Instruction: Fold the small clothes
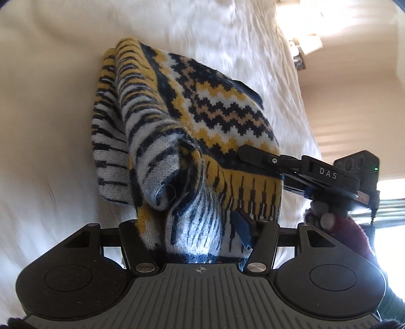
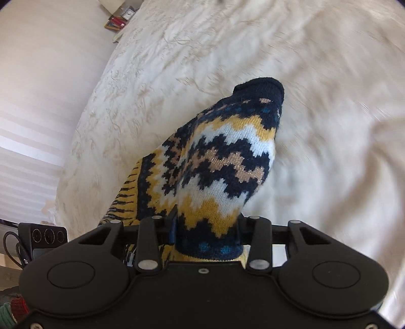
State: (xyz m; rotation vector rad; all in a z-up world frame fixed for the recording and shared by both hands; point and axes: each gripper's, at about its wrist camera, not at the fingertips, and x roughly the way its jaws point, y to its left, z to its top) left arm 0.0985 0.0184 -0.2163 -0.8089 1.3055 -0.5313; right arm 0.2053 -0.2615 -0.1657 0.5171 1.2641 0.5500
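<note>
A small knitted sweater (image 1: 192,119), navy, yellow and white in zigzags and stripes, hangs over a white bedspread (image 1: 45,151). My left gripper (image 1: 195,235) is shut on its bunched striped hem, with one blue pad (image 1: 241,229) showing. The right gripper (image 1: 253,154) reaches in from the right and grips the sweater's side. In the right wrist view my right gripper (image 2: 206,227) is shut on the zigzag part of the sweater (image 2: 227,151), whose navy cuff points away. Most of both grippers' fingers are hidden by the knit.
The embroidered white bedspread (image 2: 157,76) fills both views. A pale wall (image 2: 45,76) and a small shelf with a clock and books (image 2: 119,20) lie at the far left. A bright window (image 1: 389,202) is at the right in the left wrist view.
</note>
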